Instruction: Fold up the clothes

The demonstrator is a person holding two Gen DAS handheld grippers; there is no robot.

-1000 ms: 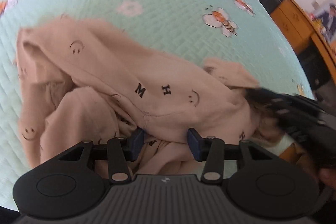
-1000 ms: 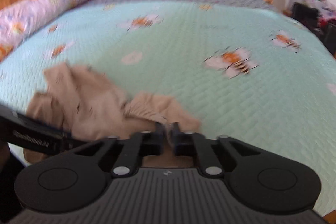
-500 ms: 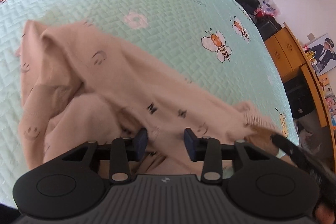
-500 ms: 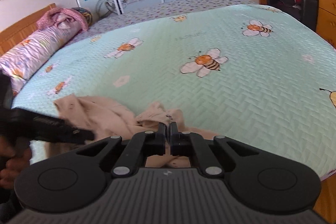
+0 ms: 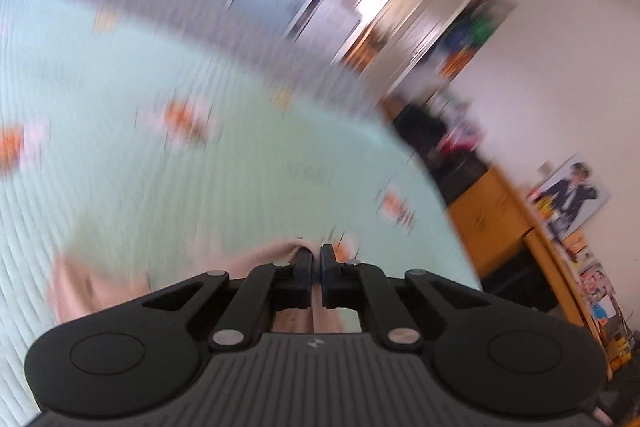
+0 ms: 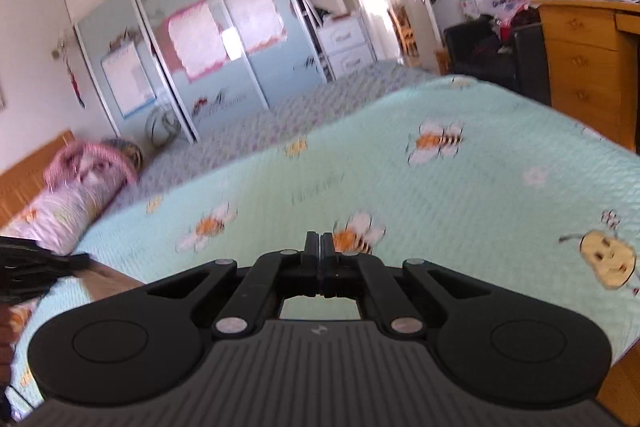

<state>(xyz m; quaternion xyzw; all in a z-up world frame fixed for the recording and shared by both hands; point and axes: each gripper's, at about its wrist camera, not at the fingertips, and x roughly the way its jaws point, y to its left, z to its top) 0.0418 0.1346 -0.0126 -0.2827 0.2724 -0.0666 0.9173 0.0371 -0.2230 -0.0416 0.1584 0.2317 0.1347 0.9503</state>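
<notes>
A beige garment (image 5: 276,255) with small black prints hangs over the mint bee-print bedspread (image 5: 160,195). In the heavily blurred left wrist view my left gripper (image 5: 316,251) is closing, its pads almost together with a fold of the garment pinched between them. More beige cloth (image 5: 92,287) trails down to the left. My right gripper (image 6: 320,239) is shut above the bedspread (image 6: 460,211), with no cloth showing at its tips. In the right wrist view the left gripper (image 6: 36,267) is at the far left, and a strip of the garment (image 6: 112,281) runs from it under the right gripper's body.
A patterned bolster pillow (image 6: 68,211) lies by the wooden headboard (image 6: 24,179). Sliding wardrobe doors (image 6: 208,39) stand beyond the bed. A wooden dresser (image 6: 580,59) and a black chair (image 6: 492,59) piled with bags stand at the bed's right side.
The left gripper's jaws went from wide apart to closed on the garment, and it rose, tilting toward the room. The right gripper rose and rolled; cloth no longer shows at its tips.
</notes>
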